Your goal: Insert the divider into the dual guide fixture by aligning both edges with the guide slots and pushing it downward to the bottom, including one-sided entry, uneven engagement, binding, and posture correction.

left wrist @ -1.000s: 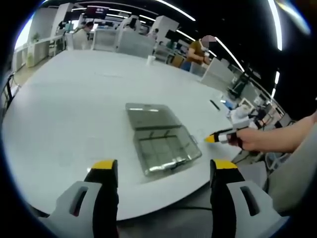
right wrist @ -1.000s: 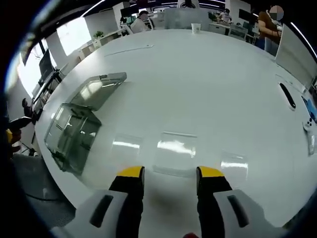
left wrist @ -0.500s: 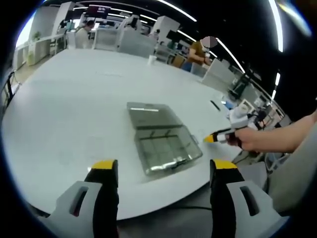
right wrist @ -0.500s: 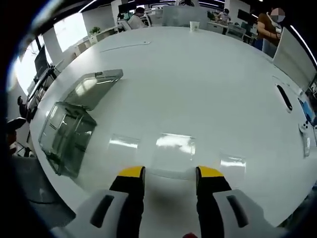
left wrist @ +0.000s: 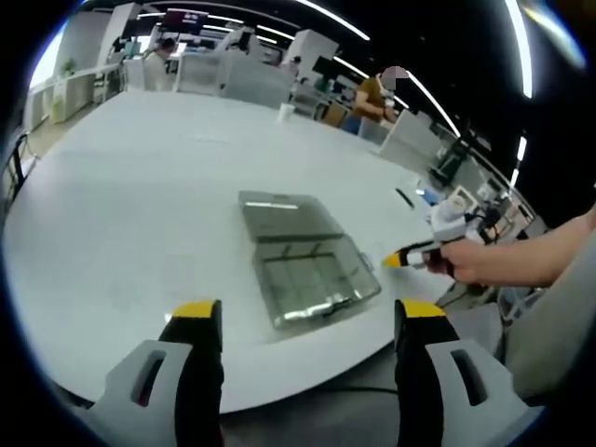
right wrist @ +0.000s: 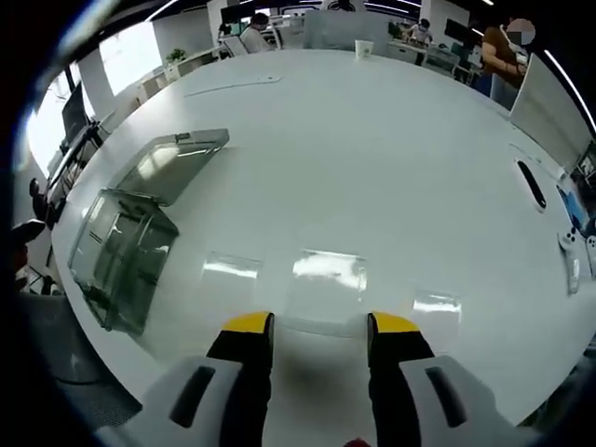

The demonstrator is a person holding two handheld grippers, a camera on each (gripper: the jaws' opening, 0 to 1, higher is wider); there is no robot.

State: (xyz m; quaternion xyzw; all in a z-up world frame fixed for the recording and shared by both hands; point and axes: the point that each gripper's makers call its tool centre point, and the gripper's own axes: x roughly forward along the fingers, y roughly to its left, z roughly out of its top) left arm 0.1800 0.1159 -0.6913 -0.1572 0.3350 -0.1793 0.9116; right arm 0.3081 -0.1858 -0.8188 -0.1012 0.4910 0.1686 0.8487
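Left gripper view. Left gripper (left wrist: 304, 317) low over the near edge of a big white table (left wrist: 140, 205), jaws spread wide, yellow tips well apart, nothing between them. Clear plastic box (left wrist: 312, 287) straight ahead between the jaw lines, near but not touching, resting flat on the table close to its edge. Lid (left wrist: 282, 216) folded back flat on the far side, hinged to the box. Faint grid of compartments inside; whether a divider sits in there, cannot tell. To the right, a hand (left wrist: 484, 263) holding the right gripper (left wrist: 410, 258), its yellow tip just beside the box's right corner, apart from it. Paper cup (left wrist: 284, 113) far across the table. Person in a yellow top (left wrist: 371, 96) standing beyond the table, desks and screens behind.

Right gripper view. Right gripper (right wrist: 318, 325) just above the tabletop, jaws parted, empty. Thin clear sheet (right wrist: 326, 291) lying flat on the table directly ahead, its near edge just beyond the yellow tips; likely the divider, contact not discernible. Box (right wrist: 121, 256) well off to the left by the table edge, lid (right wrist: 177, 163) laid open beyond it. Dark slim object (right wrist: 531, 183) on the table at far right. Cup (right wrist: 364, 48) at the far side.
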